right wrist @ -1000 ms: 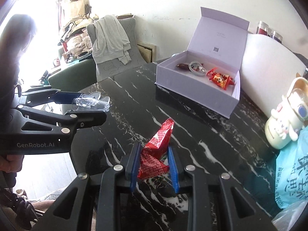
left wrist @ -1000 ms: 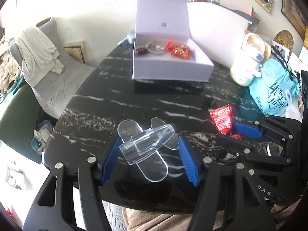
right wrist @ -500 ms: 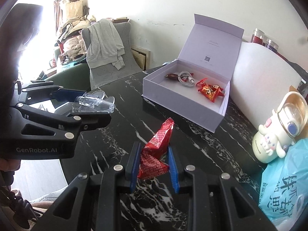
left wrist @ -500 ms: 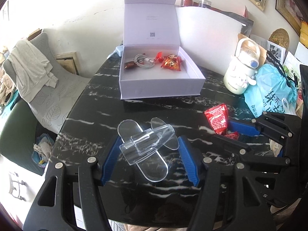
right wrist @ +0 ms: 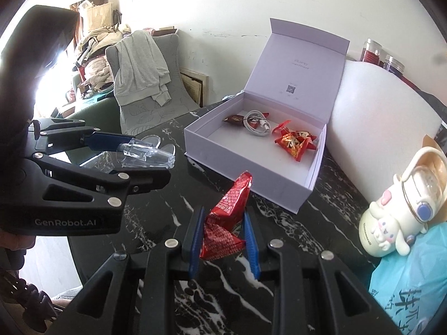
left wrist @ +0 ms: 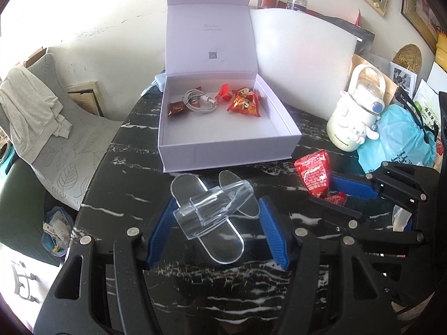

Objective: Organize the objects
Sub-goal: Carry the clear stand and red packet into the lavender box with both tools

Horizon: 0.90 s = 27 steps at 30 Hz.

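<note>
Over black table (left wrist: 117, 195) | left jaws clamp clear holder (left wrist: 213, 209) | right jaws clamp red packet (right wrist: 226, 220)

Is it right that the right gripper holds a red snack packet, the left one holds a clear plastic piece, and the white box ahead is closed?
Not quite: the white box is open, lid upright, as the right wrist view shows. The rest is right.

- The right gripper (right wrist: 223, 237) pinches a crinkled red foil snack packet (right wrist: 227, 220) above the black marble table (right wrist: 156, 223).
- The left gripper (right wrist: 131, 153) clasps a clear plastic holder (right wrist: 146, 156).
- An open lavender cardboard box (right wrist: 251, 178) holds a white cable (right wrist: 255, 124) and red sweets (right wrist: 294, 141).
</note>
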Motion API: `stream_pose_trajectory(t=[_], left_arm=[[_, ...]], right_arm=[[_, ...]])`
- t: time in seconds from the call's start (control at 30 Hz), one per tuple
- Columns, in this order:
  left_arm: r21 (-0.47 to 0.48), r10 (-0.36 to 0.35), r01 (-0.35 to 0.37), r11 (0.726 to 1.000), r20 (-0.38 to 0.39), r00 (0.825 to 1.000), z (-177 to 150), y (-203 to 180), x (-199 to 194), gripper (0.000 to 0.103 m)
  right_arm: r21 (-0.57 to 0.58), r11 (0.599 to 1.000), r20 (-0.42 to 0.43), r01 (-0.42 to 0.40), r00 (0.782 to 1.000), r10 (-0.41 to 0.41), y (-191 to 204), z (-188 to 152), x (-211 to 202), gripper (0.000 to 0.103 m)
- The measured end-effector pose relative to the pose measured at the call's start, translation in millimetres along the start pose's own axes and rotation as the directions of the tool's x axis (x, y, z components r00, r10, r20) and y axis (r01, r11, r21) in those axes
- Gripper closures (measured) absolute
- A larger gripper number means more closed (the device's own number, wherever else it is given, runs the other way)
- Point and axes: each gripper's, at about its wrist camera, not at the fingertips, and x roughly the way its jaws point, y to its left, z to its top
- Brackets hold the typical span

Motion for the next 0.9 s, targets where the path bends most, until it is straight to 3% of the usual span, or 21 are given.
stream_pose_trajectory(t=[0.9], left_arm=[[0.073, -0.037, 0.039, 0.997, -0.033, 0.999, 91.9, 13.4, 82.2, 0.043]], right_arm=[[0.061, 0.997, -0.042, 0.042, 0.998, -0.04, -66.6, 58.9, 69.4, 0.076]])
